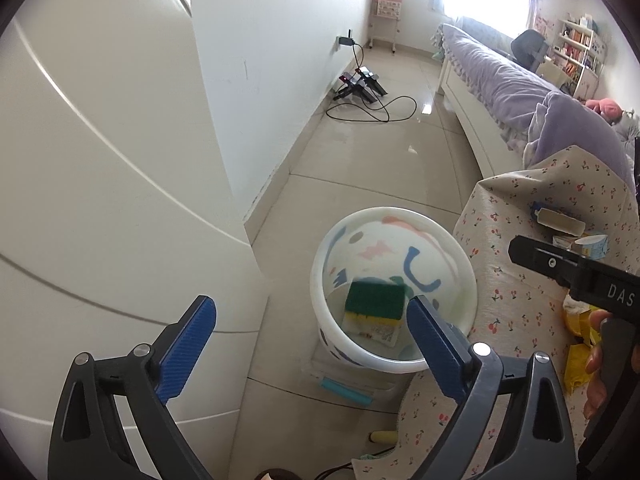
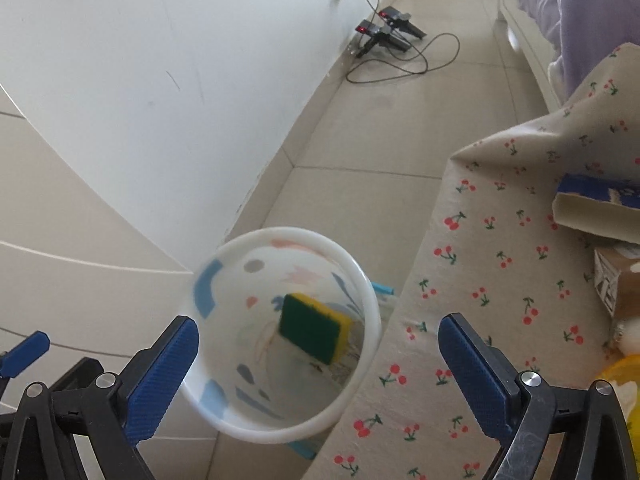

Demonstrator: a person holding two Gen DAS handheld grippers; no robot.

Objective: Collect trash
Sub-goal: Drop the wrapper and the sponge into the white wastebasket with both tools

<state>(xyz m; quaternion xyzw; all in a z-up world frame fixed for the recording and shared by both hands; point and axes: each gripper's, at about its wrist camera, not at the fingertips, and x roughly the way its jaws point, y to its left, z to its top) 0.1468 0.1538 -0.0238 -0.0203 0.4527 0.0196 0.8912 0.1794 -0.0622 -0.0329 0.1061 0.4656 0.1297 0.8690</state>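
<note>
Plastic bin [image 1: 394, 290]: round, white, smooth-walled, printed with blue, pink and grey shapes; on tiled floor ahead of both tongs, beside draped table.
Sponge [image 1: 375, 306]: rectangular, coarse green scrub face over yellow foam; inside bin, blurred, atop a printed wrapper with unreadable text.
Left tongs [image 1: 312, 346]: black frame, ribbed blue pads [image 1: 434, 354], spread wide apart, holding nothing; bin just beyond the tips.
Right tongs [image 2: 318, 374]: same ribbed blue pads [image 2: 162, 376], spread wide, holding nothing; bin rim between the tips in right view.
Lettering: "DAS" in white on black body of right tongs, seen from left view.
Cloth [image 2: 500, 280]: beige fabric, red cherry print, draped over table right of bin.
Box [image 2: 600, 208]: cardboard, blue printed top, torn, on cloth to right of right tongs.
Yellow wrapper [image 1: 580, 346]: crinkled, on cloth near hand [image 1: 600, 364].
Cables [image 2: 400, 52]: black, looped on floor by far wall.
</note>
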